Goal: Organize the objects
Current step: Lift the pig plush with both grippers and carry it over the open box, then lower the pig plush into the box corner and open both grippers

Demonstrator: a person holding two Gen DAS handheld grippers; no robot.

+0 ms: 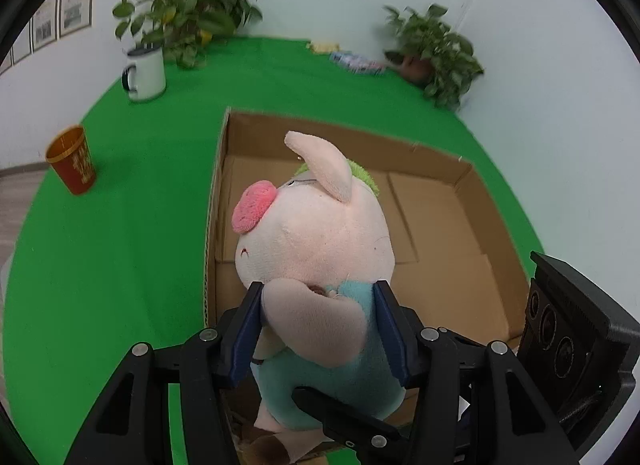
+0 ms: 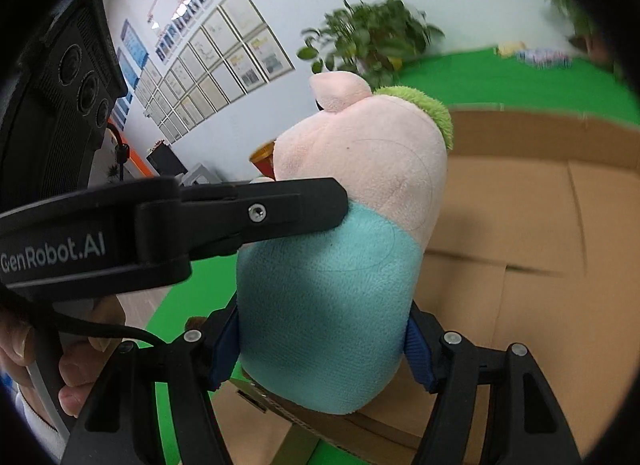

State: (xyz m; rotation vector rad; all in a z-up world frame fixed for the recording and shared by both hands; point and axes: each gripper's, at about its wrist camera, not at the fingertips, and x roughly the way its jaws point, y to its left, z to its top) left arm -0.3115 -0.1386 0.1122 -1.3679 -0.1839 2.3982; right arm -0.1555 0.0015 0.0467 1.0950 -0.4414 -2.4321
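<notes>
Gripping from both sides, the two claws hold a plush pig [image 1: 316, 241] up over a shallow cardboard box [image 1: 436, 221] that lies open on the green tabletop [image 1: 120, 249].

The left claw [image 1: 320, 301] is closed on the toy at the neck, its blue pads [image 1: 250, 329] pressed against one floppy pink ear and the turquoise shirt. From that side the pig's pink snout points toward the left and one ear sticks up above a tuft of green hair.

The right claw [image 2: 320, 345] is clamped on the lower body of the pig [image 2: 340, 249], with its blue pads [image 2: 418, 353] sunk into the turquoise cloth on both flanks. In this view the black finger of the left claw [image 2: 260, 213] crosses in front of the toy at the seam between head and shirt, and the fingers of a person's hand [image 2: 76, 365] curl round the handle at the lower left.

The pig hangs above the near left part of the box; I cannot tell whether its feet touch the cardboard. The box floor that shows looks bare.

Elsewhere on the tabletop stand a red and gold cup [image 1: 72, 161] at the left edge and a white mug with a dark handle [image 1: 145, 71] farther back, beside a leafy potted plant [image 1: 188, 9]. A second potted plant [image 1: 436, 49] sits in the far right corner, with small packets [image 1: 356, 61] near it. Framed sheets [image 2: 224, 53] cover the wall at the left.
</notes>
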